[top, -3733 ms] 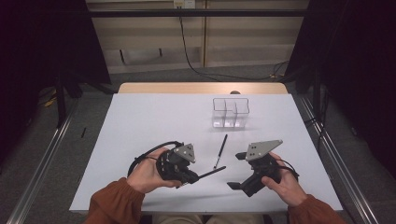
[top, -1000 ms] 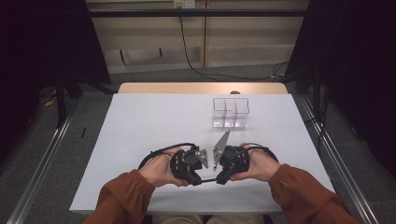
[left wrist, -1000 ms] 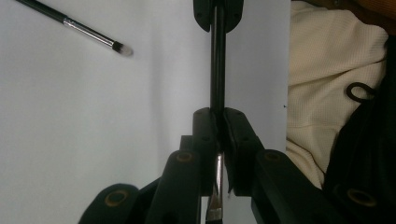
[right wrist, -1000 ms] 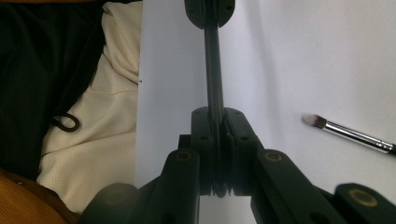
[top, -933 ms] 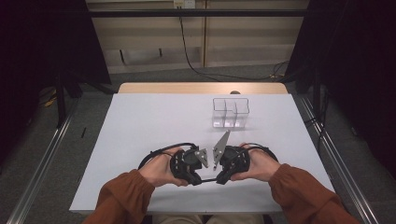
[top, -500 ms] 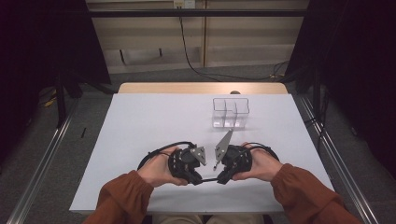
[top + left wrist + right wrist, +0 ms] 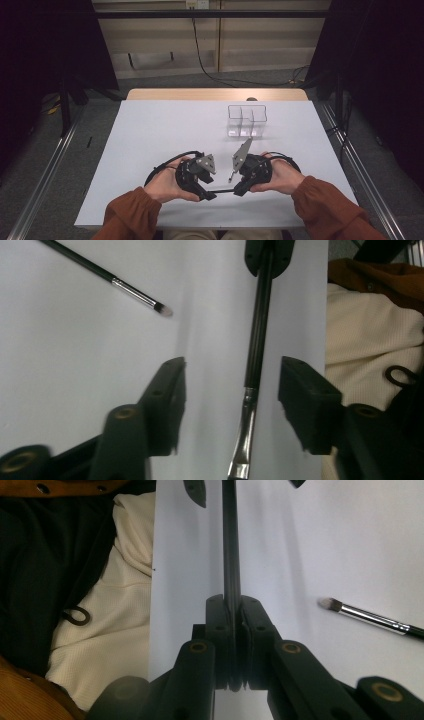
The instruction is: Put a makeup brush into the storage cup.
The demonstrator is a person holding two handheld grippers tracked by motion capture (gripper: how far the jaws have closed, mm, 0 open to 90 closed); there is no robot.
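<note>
Black-handled flat brush [image 7: 257,340] with silver ferrule hangs level above the white desk [image 7: 160,135], pinched in my right gripper [image 7: 232,607]; my left gripper [image 7: 230,390] has just opened around it, untouching. One-ended hold could let it sag or twist free.

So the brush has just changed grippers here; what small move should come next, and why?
Probably draw the left gripper back off the black brush. Its jaws have just been opening and stand clear on either side of the handle, while the right gripper is shut on the other end and carries it alone.
</note>
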